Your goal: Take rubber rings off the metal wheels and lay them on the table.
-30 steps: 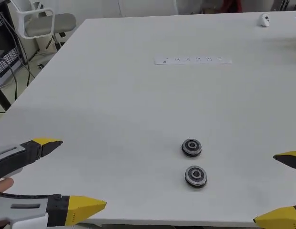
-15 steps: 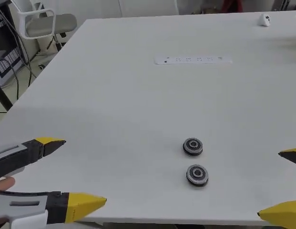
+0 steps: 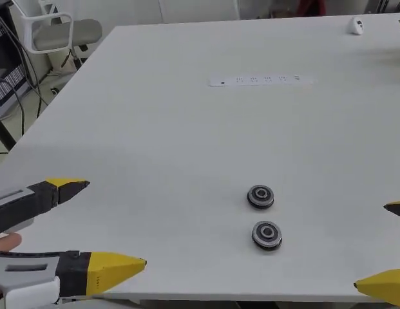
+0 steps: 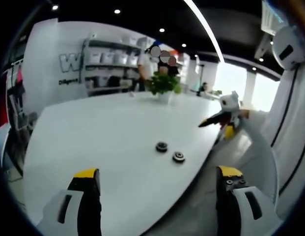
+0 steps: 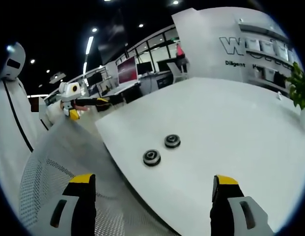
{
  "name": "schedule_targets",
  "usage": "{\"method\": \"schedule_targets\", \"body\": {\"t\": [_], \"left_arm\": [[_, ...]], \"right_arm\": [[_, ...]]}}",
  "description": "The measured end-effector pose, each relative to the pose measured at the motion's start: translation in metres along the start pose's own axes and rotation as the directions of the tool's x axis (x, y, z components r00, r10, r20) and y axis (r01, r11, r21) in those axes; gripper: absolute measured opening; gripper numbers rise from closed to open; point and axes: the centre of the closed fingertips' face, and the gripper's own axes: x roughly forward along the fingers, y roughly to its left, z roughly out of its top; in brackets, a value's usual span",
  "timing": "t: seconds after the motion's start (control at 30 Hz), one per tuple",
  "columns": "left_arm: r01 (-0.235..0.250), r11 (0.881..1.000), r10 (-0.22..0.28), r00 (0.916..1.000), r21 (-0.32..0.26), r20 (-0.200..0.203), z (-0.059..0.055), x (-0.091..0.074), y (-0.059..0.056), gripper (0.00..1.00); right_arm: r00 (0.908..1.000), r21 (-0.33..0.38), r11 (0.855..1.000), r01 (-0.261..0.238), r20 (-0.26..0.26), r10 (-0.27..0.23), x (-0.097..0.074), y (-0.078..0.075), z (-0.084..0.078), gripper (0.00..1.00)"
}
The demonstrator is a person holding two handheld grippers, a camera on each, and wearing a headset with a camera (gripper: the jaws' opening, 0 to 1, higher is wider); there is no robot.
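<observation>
On the white table (image 3: 154, 129) in the head view, two metal wheels lie flat and just apart near the front edge, the far wheel (image 3: 260, 196) and the near wheel (image 3: 266, 234), each with a dark ring around its rim. A power strip (image 3: 261, 80) lies well beyond them. The left gripper (image 3: 106, 225) hangs at the lower left with its jaws wide apart, holding nothing. The right gripper (image 3: 380, 246) shows at the right edge, its jaws also apart.

From the left gripper view, both wheels sit ahead between the spread yellow tips, well short of a plant (image 4: 164, 83).

From the right gripper view, the wheels lie near the table edge, beyond its parted jaws.
</observation>
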Motion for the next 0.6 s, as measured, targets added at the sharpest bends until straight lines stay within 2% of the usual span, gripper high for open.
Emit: {"method": "schedule_targets", "body": {"t": [0.17, 0.6], "left_arm": [[-0.006, 1.0, 0.006, 0.9997, 0.015, -0.025, -0.0025, 0.0007, 0.0002, 1.0], [0.004, 0.999, -0.002, 0.9996, 0.046, -0.028, 0.0043, 0.0047, 0.0001, 1.0]], "right_arm": [[0.9999, 0.006, 1.0, 0.005, 0.01, -0.005, -0.0021, -0.0024, 0.0019, 0.98], [0.9998, 0.009, 1.0, 0.007, 0.021, -0.007, -0.0044, -0.0078, 0.0076, 0.98]]}}
